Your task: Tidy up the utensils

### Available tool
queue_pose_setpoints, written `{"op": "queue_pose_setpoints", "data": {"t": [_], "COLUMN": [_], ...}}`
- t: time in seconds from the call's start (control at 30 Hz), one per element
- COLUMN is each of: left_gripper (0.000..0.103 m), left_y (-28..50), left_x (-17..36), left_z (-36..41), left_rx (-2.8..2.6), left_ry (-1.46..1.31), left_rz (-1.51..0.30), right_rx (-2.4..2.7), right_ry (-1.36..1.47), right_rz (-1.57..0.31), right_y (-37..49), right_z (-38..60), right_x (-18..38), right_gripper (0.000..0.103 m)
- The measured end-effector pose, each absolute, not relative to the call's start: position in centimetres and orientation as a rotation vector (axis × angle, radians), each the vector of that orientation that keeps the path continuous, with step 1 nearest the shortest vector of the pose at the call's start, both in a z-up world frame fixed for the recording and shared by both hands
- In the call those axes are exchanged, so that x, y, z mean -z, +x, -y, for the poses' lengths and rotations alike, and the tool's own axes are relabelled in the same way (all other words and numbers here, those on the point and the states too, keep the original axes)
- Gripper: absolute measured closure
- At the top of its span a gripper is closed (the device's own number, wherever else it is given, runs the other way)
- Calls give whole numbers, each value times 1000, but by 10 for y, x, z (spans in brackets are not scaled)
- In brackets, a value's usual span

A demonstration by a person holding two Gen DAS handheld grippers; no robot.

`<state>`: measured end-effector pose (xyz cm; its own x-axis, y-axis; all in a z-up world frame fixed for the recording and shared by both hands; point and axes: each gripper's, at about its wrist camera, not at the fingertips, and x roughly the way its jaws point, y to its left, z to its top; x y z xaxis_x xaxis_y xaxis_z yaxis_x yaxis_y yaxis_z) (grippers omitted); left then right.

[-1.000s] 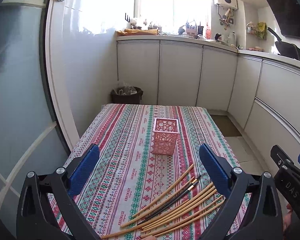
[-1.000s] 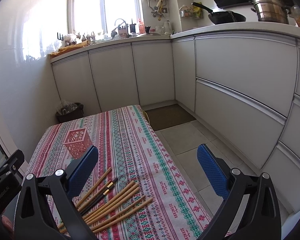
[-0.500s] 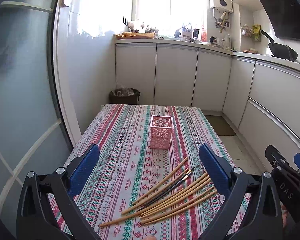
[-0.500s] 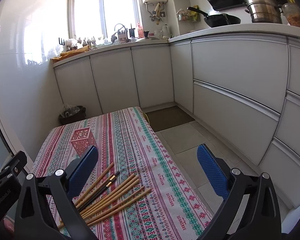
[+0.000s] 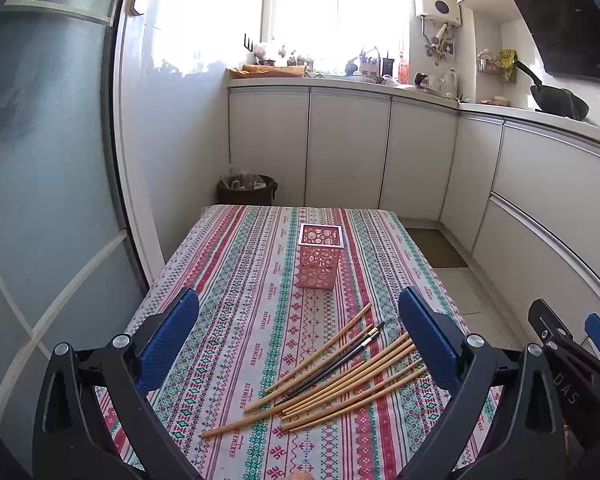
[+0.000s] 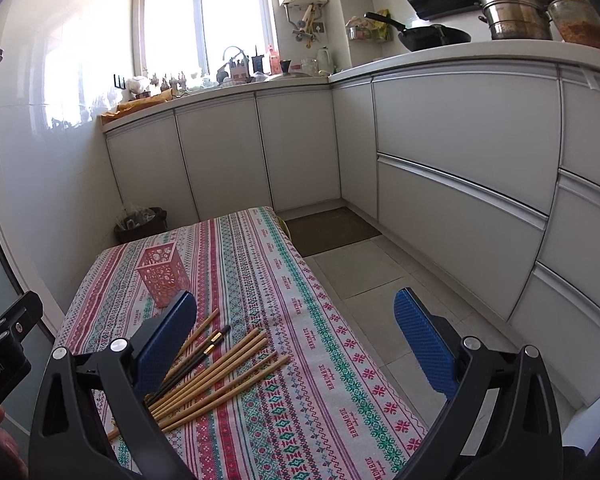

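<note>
- Between the blue pads of the left gripper, whose jaws stand spread wide and hold nothing, lies the fan of chopsticks on the striped cloth of the worktop.
- In the left wrist view the sticks sit just ahead of and below the jaws, a little toward the right pad, so the left gripper looks squarely down on them.
- The right gripper also has its jaws spread and empty; from its camera the chopsticks lie off toward its left pad, partly hidden behind it, while the gap between the pads looks mostly over the worktop's edge and the floor.
- By my reading the left gripper is the better placed of the two, though both are near.
- The long axis of the sticks runs on a diagonal, near ends toward the person and to the left, far ends away and to the right; a dark pair lies among the bamboo ones.
- The jaws would probably need to turn so they close across that diagonal, not along it.
- Beyond the far tips, apart from them, stands the pink holder, upright and apparently empty, the likely place for the sticks.
</note>
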<state>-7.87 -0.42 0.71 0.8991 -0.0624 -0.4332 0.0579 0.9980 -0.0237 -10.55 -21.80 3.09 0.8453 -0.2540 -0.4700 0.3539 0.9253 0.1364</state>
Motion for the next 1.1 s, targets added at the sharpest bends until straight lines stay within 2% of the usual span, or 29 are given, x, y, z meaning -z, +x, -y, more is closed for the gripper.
{"op": "queue_pose_setpoints", "data": {"t": [0.47, 0.67, 0.83, 1.1], "left_gripper": [7, 7, 7, 7], "left_y": [-65, 3, 60, 145], "left_x": [3, 37, 78, 123], "left_z": [12, 37, 67, 102], "left_rx": [87, 215, 332, 395], "left_ry": [30, 198, 307, 346], "left_rz": [-509, -825, -1098, -1379], "right_rx": [341, 287, 230, 127], "right_ry": [255, 386, 453, 641], "right_rz": [-480, -593, -711, -922], "right_y": [-106, -84, -64, -36], "right_z": [228, 259, 278, 305], "right_x": [-33, -40, -21, 22], "right_gripper": [7, 7, 7, 7]}}
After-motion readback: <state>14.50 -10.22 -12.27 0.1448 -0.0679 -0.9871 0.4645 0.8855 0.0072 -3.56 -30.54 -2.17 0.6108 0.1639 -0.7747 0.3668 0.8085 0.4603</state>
